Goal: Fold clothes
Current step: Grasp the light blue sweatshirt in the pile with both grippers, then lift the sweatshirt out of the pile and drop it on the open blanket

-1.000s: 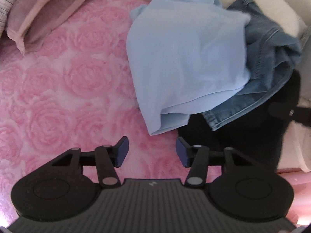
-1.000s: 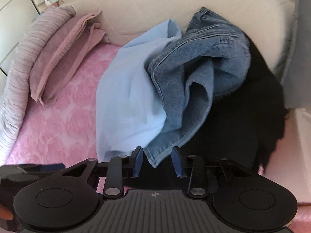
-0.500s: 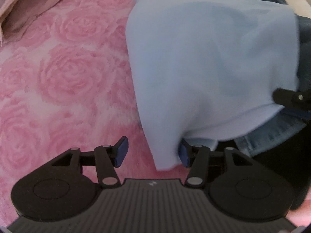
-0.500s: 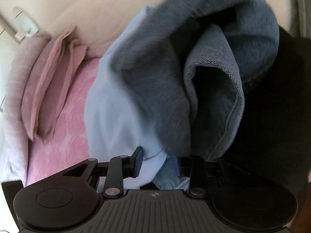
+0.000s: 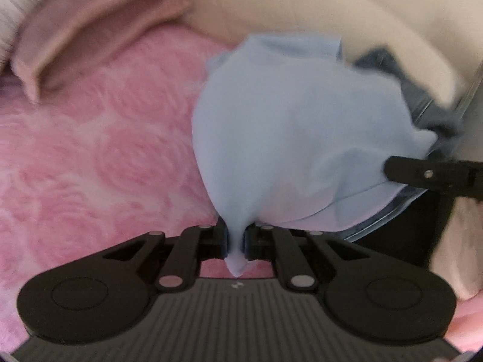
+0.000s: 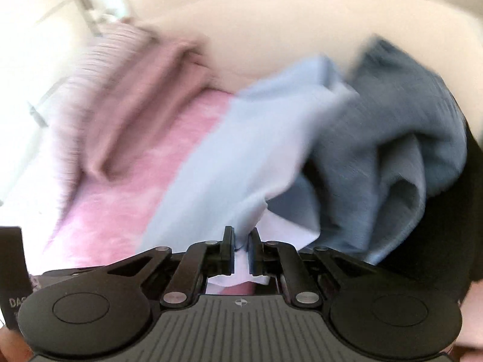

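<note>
A light blue garment (image 5: 289, 138) lies bunched on the pink rose-patterned bedspread (image 5: 99, 163). My left gripper (image 5: 236, 241) is closing, its pads pinching the garment's lower corner, which hangs down between them. In the right wrist view the same light blue garment (image 6: 229, 163) runs into my right gripper (image 6: 241, 249), whose jaws are closing with a fold of its edge pinched between them. Blue jeans (image 6: 401, 150) lie crumpled beside and partly under the garment. The right gripper's finger (image 5: 428, 175) shows at the right edge of the left wrist view, against the cloth.
Folded mauve pillows or blankets (image 5: 90, 33) sit at the head of the bed on the left. A cream padded headboard (image 5: 317, 6) curves behind the pile. A black garment (image 6: 446, 241) lies to the right of the jeans. A dark object (image 6: 12, 268) shows at the left edge.
Both grippers moved forward into the light blue garment, closed from open onto its edge, and lifted back a little with the cloth pulled taut.
</note>
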The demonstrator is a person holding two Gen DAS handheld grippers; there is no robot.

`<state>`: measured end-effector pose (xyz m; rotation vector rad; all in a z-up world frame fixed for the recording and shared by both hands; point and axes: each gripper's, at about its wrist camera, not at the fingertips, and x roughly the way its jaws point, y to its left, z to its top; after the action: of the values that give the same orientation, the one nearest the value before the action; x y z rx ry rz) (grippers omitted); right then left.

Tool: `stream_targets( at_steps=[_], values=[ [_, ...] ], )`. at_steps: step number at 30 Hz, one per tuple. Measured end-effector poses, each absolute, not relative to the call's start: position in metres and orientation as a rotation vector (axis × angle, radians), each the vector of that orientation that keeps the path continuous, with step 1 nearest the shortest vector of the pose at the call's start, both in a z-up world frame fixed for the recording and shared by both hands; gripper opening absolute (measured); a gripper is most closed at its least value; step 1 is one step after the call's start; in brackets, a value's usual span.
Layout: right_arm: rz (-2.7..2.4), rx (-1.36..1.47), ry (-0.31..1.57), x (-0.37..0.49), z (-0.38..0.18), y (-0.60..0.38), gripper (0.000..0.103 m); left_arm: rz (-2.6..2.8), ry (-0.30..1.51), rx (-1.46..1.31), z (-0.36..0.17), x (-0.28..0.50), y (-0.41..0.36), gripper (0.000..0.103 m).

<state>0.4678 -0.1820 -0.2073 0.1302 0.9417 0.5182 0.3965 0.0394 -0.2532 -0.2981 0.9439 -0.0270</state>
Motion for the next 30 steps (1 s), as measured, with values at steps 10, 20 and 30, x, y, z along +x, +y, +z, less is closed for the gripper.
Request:
stream_targets(
  at_steps=[10, 20, 30],
  values=[
    [0.805, 0.171, 0.677, 0.389, -0.072, -0.146, 0.006, 0.096, 0.671, -0.387, -0.112, 0.250, 0.085, 0.006],
    [1.053, 0.331, 0.482, 0.263, 0.042, -0.092, 0.006, 0.209, 0.398, -0.428, 0.025, 0.035, 0.102, 0.006],
    [1.589, 0.206, 0.519, 0.075, 0.099, 0.050, 0.012, 0.596, 0.435, -0.654, 0.031, -0.167, 0.125, 0.009]
  ],
)
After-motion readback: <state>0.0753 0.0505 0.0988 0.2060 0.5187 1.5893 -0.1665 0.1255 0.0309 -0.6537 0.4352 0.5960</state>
